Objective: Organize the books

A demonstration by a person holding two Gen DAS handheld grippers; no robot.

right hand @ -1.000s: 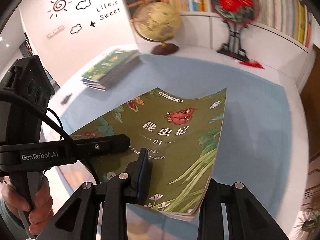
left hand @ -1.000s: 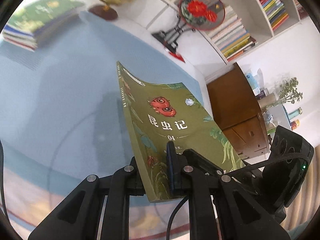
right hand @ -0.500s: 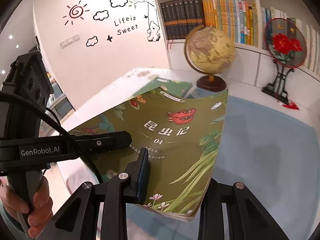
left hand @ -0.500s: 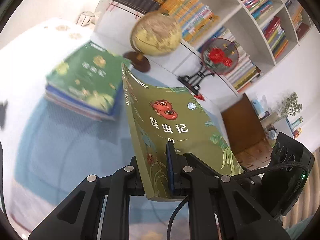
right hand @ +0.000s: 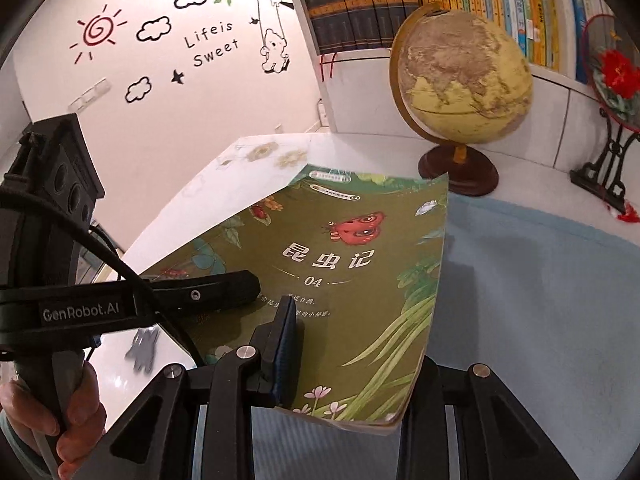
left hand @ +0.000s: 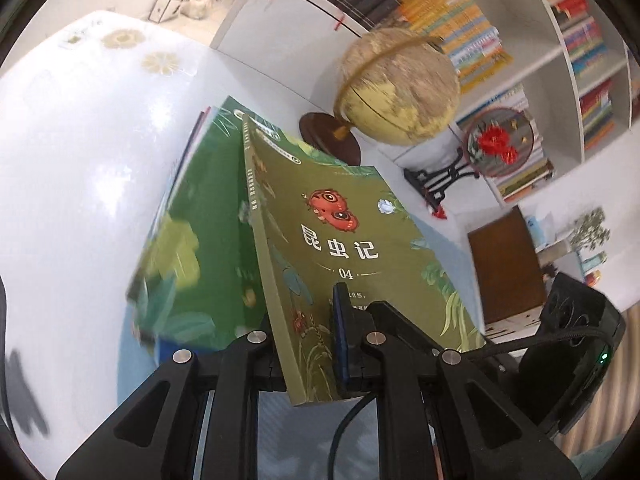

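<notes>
Nearest in the left wrist view, the left gripper [left hand: 310,344] is clamped tight on the bottom edge of the olive-green book [left hand: 344,248], near its spine: the blue pad lies flat on the cover and the other finger sits behind the spine edge. In the right wrist view the right gripper [right hand: 352,372] has the same book [right hand: 340,280] by the lower edge on the page-edge side, w/ one blue pad [right hand: 286,354] on the cover; the 2nd finger is under the book, so can't be sure how firmly it bites, but the jaws stand narrow and nothing but the book is between them. The left gripper [right hand: 224,292] reaches across the cover from the left side, and the person's hand [right hand: 76,420] wraps its handle at bottom left. The book is off the surface, tilted, carried by both claws, cover up w/ a red insect and the no. 04. Just behind and below it in the left view is a stack of books [left hand: 192,240], top cover bright green, blurred. Both sit over the white table [left hand: 80,160], which has a blue mat [right hand: 540,280] to the right. Farther back stands a globe [right hand: 460,76] on a dark wooden base, then a round red-flower fan on a black stand [left hand: 496,144], and last the white bookshelf [left hand: 560,60] packed w/ books.
</notes>
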